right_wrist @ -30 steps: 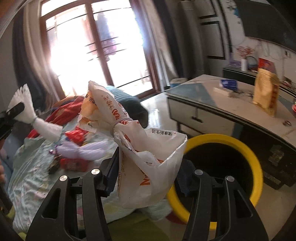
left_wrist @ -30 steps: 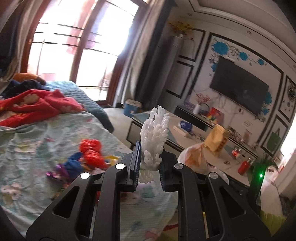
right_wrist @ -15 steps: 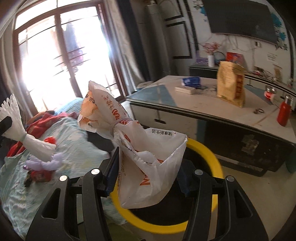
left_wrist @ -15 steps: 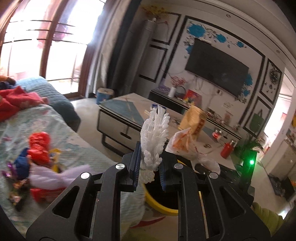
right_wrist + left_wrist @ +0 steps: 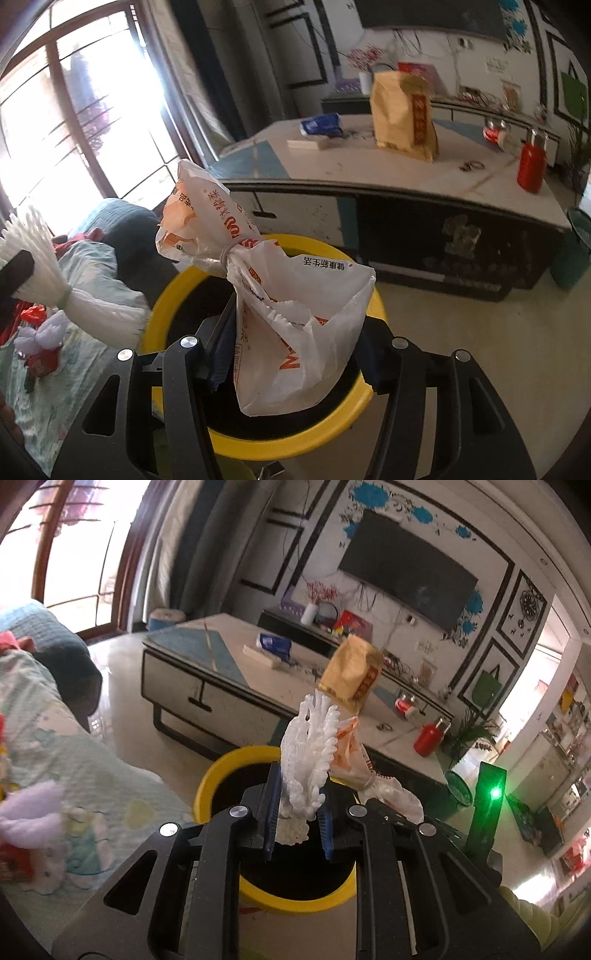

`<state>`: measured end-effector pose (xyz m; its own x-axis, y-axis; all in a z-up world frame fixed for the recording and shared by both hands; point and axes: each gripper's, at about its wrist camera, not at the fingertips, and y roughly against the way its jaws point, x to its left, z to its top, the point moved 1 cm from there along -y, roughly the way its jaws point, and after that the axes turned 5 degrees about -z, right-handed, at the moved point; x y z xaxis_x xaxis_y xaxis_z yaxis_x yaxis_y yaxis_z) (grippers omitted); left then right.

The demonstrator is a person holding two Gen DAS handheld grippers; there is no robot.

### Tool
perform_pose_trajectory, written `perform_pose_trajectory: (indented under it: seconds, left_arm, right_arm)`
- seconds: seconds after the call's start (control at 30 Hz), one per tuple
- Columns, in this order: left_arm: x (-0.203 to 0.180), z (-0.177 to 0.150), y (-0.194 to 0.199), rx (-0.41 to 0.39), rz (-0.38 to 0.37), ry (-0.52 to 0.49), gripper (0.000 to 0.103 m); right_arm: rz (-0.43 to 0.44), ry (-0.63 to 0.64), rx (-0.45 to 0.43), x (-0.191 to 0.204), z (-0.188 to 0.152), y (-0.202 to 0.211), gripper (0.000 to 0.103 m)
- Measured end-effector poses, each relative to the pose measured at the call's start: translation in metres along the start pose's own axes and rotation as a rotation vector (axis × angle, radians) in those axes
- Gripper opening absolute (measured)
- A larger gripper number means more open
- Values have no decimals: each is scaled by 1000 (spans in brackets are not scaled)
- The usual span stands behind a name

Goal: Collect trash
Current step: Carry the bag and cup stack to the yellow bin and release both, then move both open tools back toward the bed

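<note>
The left gripper (image 5: 297, 825) clamps a white bundle (image 5: 308, 760) and the right gripper (image 5: 295, 354), jaws opening, holds a tied bag (image 5: 295, 317), both over the yellow bin (image 5: 332, 432). Neither piece is dropped yet, and more wrappers (image 5: 40, 354) lie on the bed (image 5: 74, 746).

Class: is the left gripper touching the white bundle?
Touching. In the left wrist view, the left gripper has both blue pads clamped against the white bundle.

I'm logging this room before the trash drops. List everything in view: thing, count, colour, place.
foam net bundle: 1, white, in left gripper
tied plastic bag: 1, white and orange, in right gripper
bin: 1, yellow rim, floor, below both
coffee table: 1, white and teal, behind bin
paper bag: 1, tan, on table
bottle: 1, red, on table
television: 1, black, wall
left gripper: shut
right gripper: jaws opening
</note>
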<state>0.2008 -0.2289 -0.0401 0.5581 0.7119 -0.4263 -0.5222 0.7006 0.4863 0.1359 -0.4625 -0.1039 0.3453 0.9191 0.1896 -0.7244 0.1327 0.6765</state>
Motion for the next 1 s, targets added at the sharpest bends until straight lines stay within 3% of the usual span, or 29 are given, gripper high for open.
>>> perform_pose_trajectory:
  seconds: [0.23, 0.27, 0.37, 0.43, 0.5, 0.53, 0.67, 1.0]
  left_arm:
    - [4, -8, -34, 74, 1, 12, 14]
    - [5, -9, -36, 80, -2, 17, 18]
    - [9, -10, -43, 86, -1, 45, 50]
    - [13, -11, -42, 85, 5, 54, 56]
    - [14, -12, -40, 83, 14, 58, 73]
    - [14, -13, -38, 76, 12, 58, 76]
    - [10, -14, -29, 56, 24, 34, 86]
    - [4, -16, 7, -16, 92, -18, 92]
  right_arm:
    - [-7, -44, 65, -14, -8, -19, 57]
    - [2, -52, 77, -15, -9, -22, 59]
    - [18, -67, 97, -16, -10, -27, 66]
    - [19, -69, 93, -16, -9, -27, 72]
    - [16, -76, 84, -16, -7, -25, 74]
    - [16, -81, 83, -17, -7, -26, 75]
    - [21, -92, 62, -16, -4, -22, 76]
    - [75, -61, -43, 0, 5, 9, 79]
